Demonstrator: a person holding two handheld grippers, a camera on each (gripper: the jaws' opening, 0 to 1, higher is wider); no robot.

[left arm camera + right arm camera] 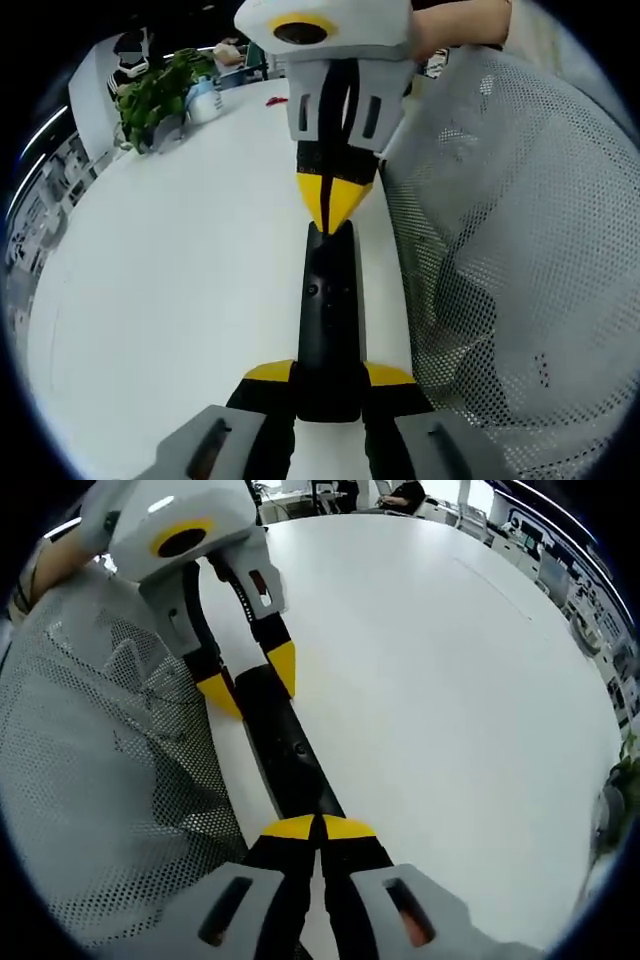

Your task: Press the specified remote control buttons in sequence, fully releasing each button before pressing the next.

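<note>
- One remote control (328, 330), long and black, lies over the white table (180, 300); it sits near the table's edge, with a grey mesh chair back (520, 260) just past that edge.
- The left gripper (328, 378) grips the remote's near end, its two yellow-tipped jaws apart, one on each side of the black body.
- Straight ahead of the left gripper, the right gripper (335, 205) points its yellow tips, drawn together into a wedge, at the remote's far end; whether they touch it I cannot tell.
- In the right gripper view the right gripper (320, 828) has its jaws closed together with nothing between them, tips over the near end of the remote control (285, 745).
- There the left gripper (255, 680) straddles the far end.
- Open room: the table spreads bare to the side away from the chair.
- At the far table edge stand one green plant (155, 95) and one pale bottle (205, 100).
- Two grippers, one remote, one mesh chair.
</note>
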